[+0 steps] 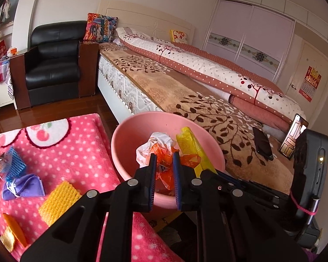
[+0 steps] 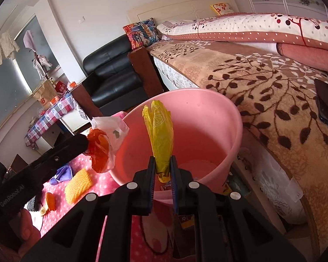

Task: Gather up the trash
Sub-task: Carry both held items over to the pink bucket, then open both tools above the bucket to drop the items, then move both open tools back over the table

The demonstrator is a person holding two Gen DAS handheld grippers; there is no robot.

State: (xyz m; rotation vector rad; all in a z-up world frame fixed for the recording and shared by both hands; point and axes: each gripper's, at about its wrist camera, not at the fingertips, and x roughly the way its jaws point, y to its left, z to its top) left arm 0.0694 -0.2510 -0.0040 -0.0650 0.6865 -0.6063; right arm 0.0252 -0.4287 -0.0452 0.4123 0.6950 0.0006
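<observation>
A pink plastic basin (image 1: 129, 139) (image 2: 207, 118) stands at the edge of a pink dotted blanket beside the bed. My left gripper (image 1: 165, 159) is shut on a crumpled orange and white plastic bag (image 1: 157, 146) and holds it over the basin's near rim; this bag also shows in the right wrist view (image 2: 102, 144). My right gripper (image 2: 161, 163) is shut on a yellow plastic bag (image 2: 159, 131) and holds it upright over the basin; the yellow bag also shows in the left wrist view (image 1: 190, 148).
On the pink blanket (image 1: 76, 152) lie a yellow foam net (image 1: 59, 200), a purple cloth pouch (image 1: 24, 187), a blue foam net (image 1: 14, 163) and orange pieces (image 1: 15, 229). A bed (image 1: 185, 91) with phones (image 1: 262, 144) stands right, a black armchair (image 1: 54, 61) behind.
</observation>
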